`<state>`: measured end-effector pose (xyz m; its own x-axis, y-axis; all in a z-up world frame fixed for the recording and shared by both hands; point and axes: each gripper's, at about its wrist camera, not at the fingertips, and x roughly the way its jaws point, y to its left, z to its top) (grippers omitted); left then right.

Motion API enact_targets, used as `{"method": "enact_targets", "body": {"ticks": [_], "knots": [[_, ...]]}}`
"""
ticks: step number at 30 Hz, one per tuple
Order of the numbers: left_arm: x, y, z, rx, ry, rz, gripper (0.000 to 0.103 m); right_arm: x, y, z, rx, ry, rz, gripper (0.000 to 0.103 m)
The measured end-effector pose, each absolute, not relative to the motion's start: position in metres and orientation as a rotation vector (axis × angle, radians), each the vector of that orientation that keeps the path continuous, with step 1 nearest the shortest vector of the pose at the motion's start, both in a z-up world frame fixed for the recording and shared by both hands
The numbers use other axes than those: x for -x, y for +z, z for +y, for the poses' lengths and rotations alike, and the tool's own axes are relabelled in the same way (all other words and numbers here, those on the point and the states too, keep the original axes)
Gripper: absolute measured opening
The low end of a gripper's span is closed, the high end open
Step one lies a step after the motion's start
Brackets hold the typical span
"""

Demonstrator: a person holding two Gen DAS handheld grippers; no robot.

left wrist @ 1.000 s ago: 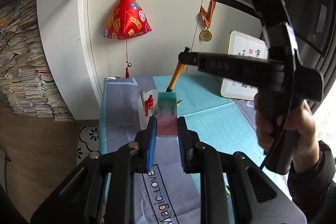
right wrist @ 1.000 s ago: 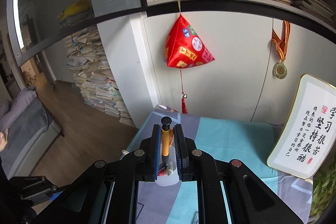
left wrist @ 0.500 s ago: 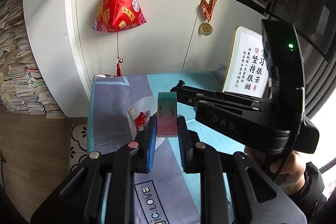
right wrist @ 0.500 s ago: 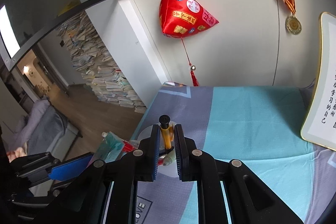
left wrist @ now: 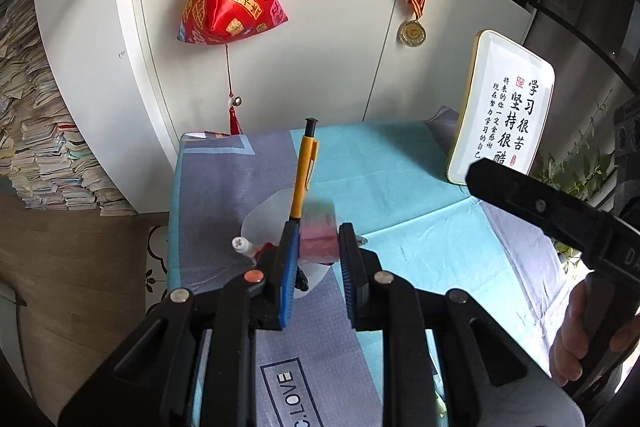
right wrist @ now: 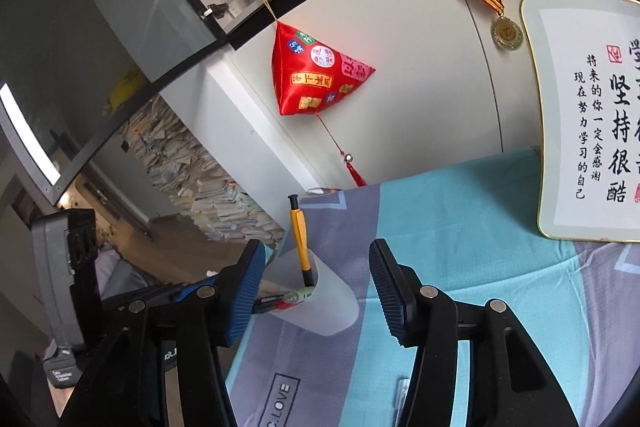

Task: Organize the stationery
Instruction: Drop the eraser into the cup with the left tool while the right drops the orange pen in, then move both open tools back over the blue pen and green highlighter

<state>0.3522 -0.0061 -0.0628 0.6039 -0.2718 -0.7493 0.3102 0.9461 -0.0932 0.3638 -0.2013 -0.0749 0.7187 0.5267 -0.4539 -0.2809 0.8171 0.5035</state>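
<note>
Left gripper [left wrist: 318, 247] clenched on a pink and green eraser [left wrist: 318, 233], blurred, held just over the white cup [left wrist: 264, 223]. Right gripper [right wrist: 318, 279] with jaws opening, nothing between the pads; the cup [right wrist: 332, 303] and the yellow pen [right wrist: 299, 245] seen through the gap, beyond the fingertips. Pen released, standing tilted in the cup, black cap up, leaning toward the far left. In the left wrist view, same pen [left wrist: 304, 169] rising out of the cup just left of the eraser. More items inside the cup: a white-capped stick [left wrist: 242, 245] at the left rim, something red beside it, partly hidden behind the left finger. Cup lying tilted on a grey and teal tablecloth [left wrist: 400, 179], near the left edge of the table. Framed calligraphy plaque [left wrist: 506, 119] propped at the far right. Red pyramid ornament [left wrist: 230, 1] with a tassel hanging on the white cabinet behind, a medal [left wrist: 412, 33] on a striped ribbon to its right. Stacks of papers [left wrist: 36, 147] on the floor at far left. At lower right in the left wrist view, a hand [left wrist: 580, 339] gripping the right gripper's black handle.
</note>
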Motion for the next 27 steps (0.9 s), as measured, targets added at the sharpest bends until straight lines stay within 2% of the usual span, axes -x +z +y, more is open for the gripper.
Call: {"method": "enact_targets", "body": {"ticks": [11,13,15,18,27], "knots": [[-0.346,-0.057,-0.008,-0.019,-0.296,0.835,0.017,-0.331,-0.088,-0.225,-0.371,0.441,0.636,0.055],[-0.335,-0.055,-0.008,-0.017,-0.300,0.820,0.021,-0.328,-0.096,-0.229,-0.358,0.428,0.662,0.058],[-0.323,-0.053,-0.009,-0.023,-0.315,0.803,0.036,-0.327,-0.109,-0.231,-0.360,0.428,0.710,0.058],[-0.305,-0.052,-0.015,-0.038,-0.338,0.775,0.048,-0.324,-0.130,-0.228,-0.323,0.417,0.773,0.058],[-0.271,-0.074,-0.032,-0.090,-0.375,0.786,0.051,-0.306,-0.187,-0.202,-0.236,0.420,0.922,0.058]]}}
